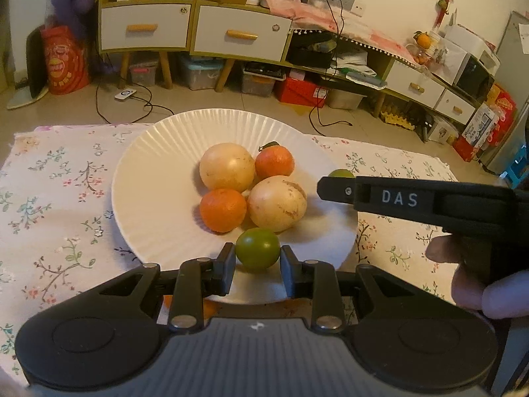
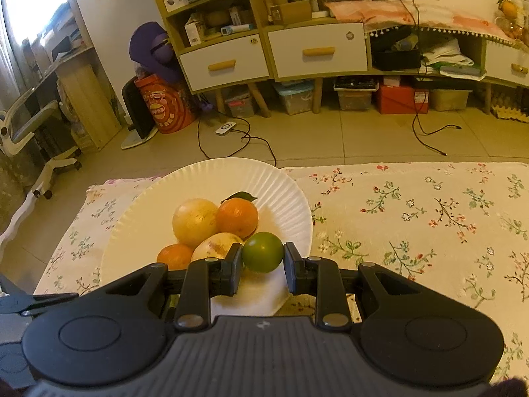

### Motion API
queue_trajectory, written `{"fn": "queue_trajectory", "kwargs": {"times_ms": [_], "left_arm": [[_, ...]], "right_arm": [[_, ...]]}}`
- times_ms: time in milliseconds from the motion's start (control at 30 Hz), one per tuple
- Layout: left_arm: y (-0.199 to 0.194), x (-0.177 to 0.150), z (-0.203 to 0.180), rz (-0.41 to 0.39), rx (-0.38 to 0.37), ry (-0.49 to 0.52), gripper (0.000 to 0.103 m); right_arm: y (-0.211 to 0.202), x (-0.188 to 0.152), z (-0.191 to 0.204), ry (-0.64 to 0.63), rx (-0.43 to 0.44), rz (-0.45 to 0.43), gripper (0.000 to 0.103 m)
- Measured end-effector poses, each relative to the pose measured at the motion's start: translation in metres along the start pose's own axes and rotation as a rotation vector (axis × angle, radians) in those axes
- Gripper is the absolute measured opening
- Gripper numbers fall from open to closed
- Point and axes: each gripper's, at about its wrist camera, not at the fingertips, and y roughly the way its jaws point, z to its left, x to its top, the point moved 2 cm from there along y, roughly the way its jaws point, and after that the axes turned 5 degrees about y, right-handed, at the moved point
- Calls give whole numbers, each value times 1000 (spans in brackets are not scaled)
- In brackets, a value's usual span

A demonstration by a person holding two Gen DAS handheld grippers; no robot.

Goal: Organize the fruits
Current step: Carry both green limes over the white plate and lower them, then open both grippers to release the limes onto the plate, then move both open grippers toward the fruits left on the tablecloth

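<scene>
Limes look firm, smooth, slippery: left tool [image 1: 257, 254] clamps one lime [image 1: 257, 248], right tool [image 2: 263, 259] another [image 2: 263, 252], across their middles, over the plate [image 1: 158, 178].

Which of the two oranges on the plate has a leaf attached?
The far orange, at the back of the white plate, carries a dark leaf; the near orange has none.

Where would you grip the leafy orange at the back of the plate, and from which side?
Grip the leafy orange across its round middle, coming from above. A yellow fruit crowds one side and the plate rim rises behind, so only the top is free. Keep clear of the leaf.
</scene>
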Motion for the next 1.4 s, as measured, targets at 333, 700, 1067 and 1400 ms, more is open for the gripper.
{"fn": "queue_trajectory", "kwargs": {"times_ms": [333,700,1067,1400], "left_arm": [[5,1,-2,-8,0,-3,11],[3,3,-1,2,-15,19,20],[-14,-1,-2,8,-3,61,44],[-37,-9,5,-6,19,97,66]], "right_arm": [[7,0,-3,5,10,3,24],[3,2,-3,17,17,4,31],[-14,3,-2,1,-8,1,47],[-32,-8,6,-46,-19,23,62]]}}
